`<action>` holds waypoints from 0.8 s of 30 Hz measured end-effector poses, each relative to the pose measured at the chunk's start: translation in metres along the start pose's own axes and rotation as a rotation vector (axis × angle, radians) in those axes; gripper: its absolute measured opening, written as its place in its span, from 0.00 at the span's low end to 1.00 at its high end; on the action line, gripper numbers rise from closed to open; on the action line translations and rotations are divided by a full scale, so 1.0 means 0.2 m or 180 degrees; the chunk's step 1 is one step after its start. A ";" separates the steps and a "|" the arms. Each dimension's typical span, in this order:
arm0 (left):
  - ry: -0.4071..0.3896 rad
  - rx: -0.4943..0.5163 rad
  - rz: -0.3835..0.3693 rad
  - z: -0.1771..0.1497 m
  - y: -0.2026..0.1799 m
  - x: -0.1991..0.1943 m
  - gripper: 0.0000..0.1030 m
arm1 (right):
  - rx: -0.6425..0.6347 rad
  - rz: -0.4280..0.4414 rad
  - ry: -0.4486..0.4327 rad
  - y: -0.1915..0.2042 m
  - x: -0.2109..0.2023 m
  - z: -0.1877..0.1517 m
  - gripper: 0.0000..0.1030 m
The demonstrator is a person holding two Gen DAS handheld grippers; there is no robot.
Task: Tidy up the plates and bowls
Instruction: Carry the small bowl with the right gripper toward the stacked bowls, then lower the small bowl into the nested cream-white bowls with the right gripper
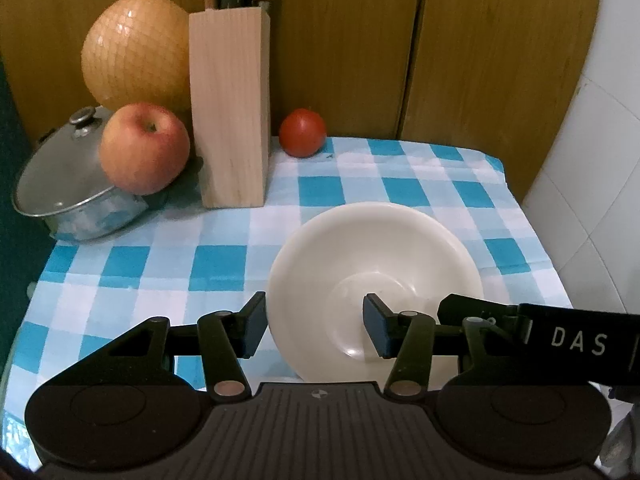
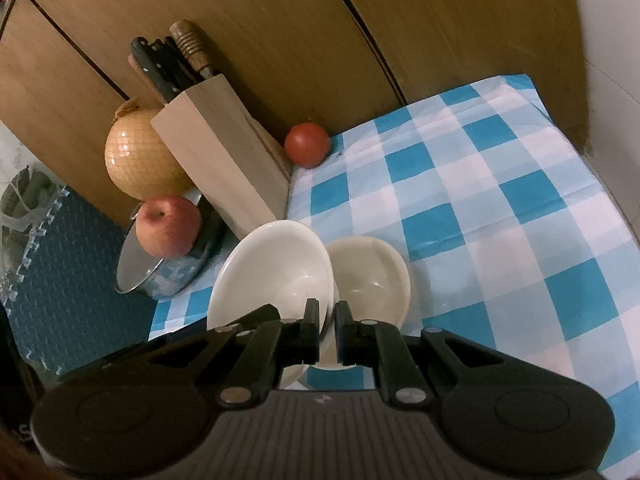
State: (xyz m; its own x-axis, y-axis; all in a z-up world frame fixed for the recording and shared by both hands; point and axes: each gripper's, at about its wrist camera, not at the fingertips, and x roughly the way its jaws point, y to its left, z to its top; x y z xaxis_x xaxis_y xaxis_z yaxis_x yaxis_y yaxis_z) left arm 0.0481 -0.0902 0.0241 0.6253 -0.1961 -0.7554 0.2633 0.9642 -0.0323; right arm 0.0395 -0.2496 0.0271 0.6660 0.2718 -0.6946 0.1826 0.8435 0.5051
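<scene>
Right wrist view shows 2 bowls — right gripper [image 2: 328,330] clamped on the white bowl [image 2: 272,276] rim, beside the cream bowl [image 2: 372,272]; left view shows 1, left gripper [image 1: 315,326] fingers apart astride its rim.

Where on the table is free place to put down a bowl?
Free: the checkered tablecloth right of the cream bowl, from the tomato to the near edge. Crowded: the left side, with knife block, lidded pot, apple and netted pomelo.
</scene>
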 end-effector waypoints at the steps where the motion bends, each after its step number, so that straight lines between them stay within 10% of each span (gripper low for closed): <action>1: 0.0010 -0.0002 -0.0001 0.00 0.00 0.01 0.58 | -0.0008 -0.0019 -0.0019 0.00 0.00 0.00 0.11; 24: -0.0079 0.0137 0.0007 0.00 -0.03 0.03 0.71 | 0.0019 -0.0341 -0.0133 -0.08 0.01 0.03 0.15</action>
State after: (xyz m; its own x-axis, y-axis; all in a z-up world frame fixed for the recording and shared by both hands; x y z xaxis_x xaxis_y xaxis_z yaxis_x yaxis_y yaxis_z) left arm 0.0491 -0.0972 0.0201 0.6438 -0.1987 -0.7389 0.2929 0.9561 -0.0020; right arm 0.0428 -0.2661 0.0201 0.6721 0.1606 -0.7229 0.2584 0.8639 0.4322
